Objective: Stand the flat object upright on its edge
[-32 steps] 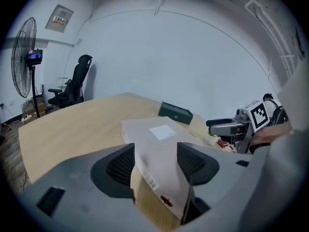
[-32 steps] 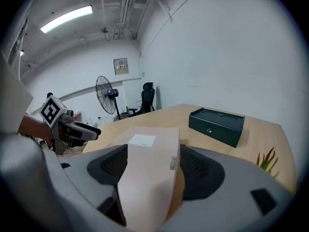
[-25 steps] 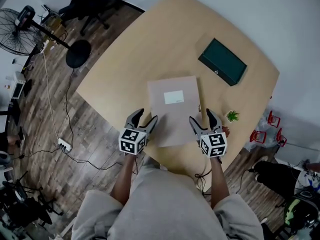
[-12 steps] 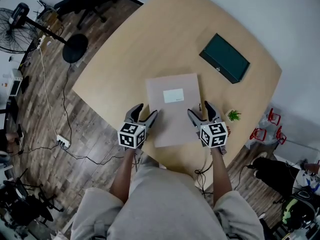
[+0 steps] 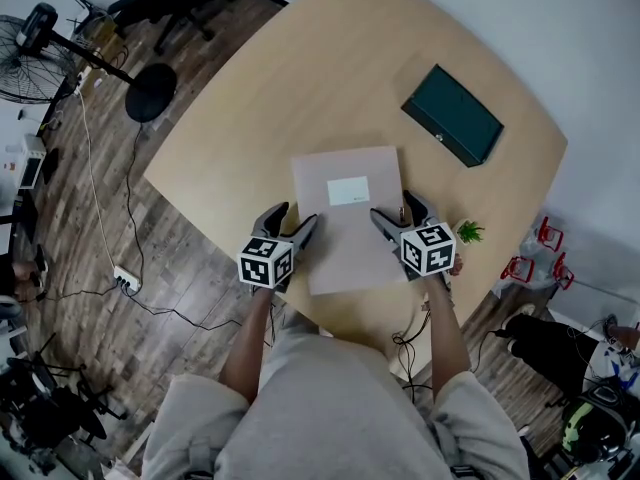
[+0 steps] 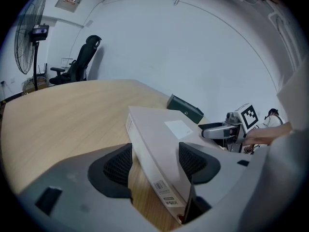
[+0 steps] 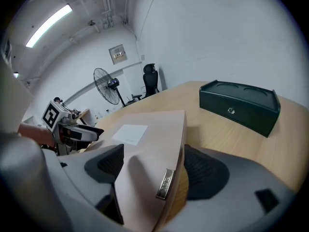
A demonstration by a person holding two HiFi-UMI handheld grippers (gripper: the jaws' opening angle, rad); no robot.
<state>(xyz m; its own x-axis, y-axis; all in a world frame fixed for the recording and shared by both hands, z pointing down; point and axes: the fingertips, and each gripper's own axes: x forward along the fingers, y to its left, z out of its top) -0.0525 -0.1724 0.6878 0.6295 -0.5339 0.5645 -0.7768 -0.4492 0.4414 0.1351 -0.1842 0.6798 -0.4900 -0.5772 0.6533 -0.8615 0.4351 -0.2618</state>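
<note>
On table (image 5: 300, 78), flat box (image 5: 348, 243); L claw (image 5: 293, 218) (just opening), R claw (image 5: 395, 208) straddle sides.

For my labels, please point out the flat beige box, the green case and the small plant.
flat beige box (image 5: 348, 230): head view, top face centre.
green case (image 5: 452, 115): head view, lid centre.
small plant (image 5: 468, 233): head view, its leaves.

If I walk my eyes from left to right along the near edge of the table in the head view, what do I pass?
left gripper → flat box → right gripper → little green plant
</note>
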